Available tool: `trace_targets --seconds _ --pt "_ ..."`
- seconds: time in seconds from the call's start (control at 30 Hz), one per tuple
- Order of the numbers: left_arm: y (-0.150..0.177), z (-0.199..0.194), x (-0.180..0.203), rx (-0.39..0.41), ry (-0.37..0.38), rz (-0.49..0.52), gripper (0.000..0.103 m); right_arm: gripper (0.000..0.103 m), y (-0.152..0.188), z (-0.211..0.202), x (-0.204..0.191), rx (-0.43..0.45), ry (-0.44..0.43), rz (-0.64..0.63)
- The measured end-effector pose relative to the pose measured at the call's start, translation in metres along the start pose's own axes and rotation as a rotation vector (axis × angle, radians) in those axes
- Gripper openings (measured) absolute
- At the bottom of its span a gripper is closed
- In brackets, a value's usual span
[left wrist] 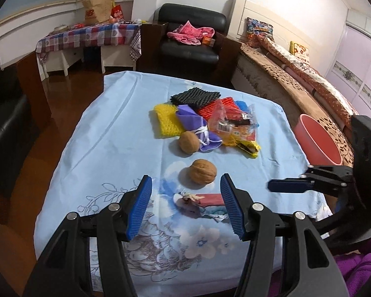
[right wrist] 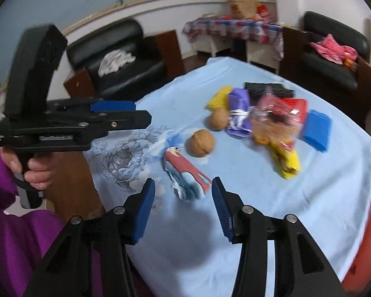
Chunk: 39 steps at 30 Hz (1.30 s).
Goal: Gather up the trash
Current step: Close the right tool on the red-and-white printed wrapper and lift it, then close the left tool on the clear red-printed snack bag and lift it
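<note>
A crumpled red and blue wrapper (left wrist: 200,204) (right wrist: 185,175) lies on the light blue tablecloth (left wrist: 99,143), just ahead of both grippers. My left gripper (left wrist: 185,185) hovers open over it, nothing between its blue pads. My right gripper (right wrist: 183,188) is open too, the wrapper's near end lying between its fingertips without touching them. Two walnuts (left wrist: 202,174) (left wrist: 189,141) sit beyond the wrapper. Farther back lies a heap of trash (left wrist: 217,121): foam nets, a purple bag, clear and yellow wrappers. A pink bin (left wrist: 317,141) stands off the table's right edge.
A bed (left wrist: 296,74) runs along the right, past the bin. Black armchairs (left wrist: 190,37) (right wrist: 116,57) and a checked-cloth side table (left wrist: 86,37) stand behind the table. A hand (right wrist: 34,170) in a purple sleeve holds the left gripper at the left of the right wrist view.
</note>
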<state>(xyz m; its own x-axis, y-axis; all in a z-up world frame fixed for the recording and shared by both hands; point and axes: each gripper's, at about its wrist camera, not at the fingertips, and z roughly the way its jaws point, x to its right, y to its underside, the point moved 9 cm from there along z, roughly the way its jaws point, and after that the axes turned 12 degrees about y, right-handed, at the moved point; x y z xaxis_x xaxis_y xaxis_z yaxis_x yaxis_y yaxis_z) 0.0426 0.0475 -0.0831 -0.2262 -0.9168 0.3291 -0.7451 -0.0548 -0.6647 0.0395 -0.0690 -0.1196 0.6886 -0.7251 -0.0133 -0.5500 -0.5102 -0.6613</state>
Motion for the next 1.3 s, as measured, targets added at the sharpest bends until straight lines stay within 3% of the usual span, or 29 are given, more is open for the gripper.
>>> trace_targets --seconds 0.27,0.33,0.4,0.5,0.77,1.03,1.3 --pt "-0.002 -0.002 -0.015 0.012 0.003 -0.032 0.058 0.045 -0.002 0.051 -0.014 -0.102 0.006 -0.097" --pt "-0.003 -0.001 -0.016 0.010 0.006 -0.035 0.058 0.038 0.000 0.059 -0.014 -0.112 0.013 -0.105" --pt "-0.004 0.001 -0.017 0.006 0.009 -0.034 0.058 0.023 0.003 0.064 -0.011 -0.123 0.033 -0.112" --pt "-0.007 0.007 -0.014 0.000 0.018 -0.029 0.058 0.013 0.003 0.064 -0.006 -0.113 0.035 -0.093" --pt "-0.023 0.030 0.012 -0.018 0.074 0.021 0.058 0.011 0.007 0.030 0.024 -0.055 0.017 0.056" --pt "-0.048 0.071 0.056 -0.046 0.143 0.021 0.058 0.011 0.017 -0.021 0.082 0.039 0.102 0.251" --pt "-0.075 0.118 0.095 -0.039 0.042 0.013 0.058 0.011 0.030 -0.047 0.131 0.094 0.188 0.403"
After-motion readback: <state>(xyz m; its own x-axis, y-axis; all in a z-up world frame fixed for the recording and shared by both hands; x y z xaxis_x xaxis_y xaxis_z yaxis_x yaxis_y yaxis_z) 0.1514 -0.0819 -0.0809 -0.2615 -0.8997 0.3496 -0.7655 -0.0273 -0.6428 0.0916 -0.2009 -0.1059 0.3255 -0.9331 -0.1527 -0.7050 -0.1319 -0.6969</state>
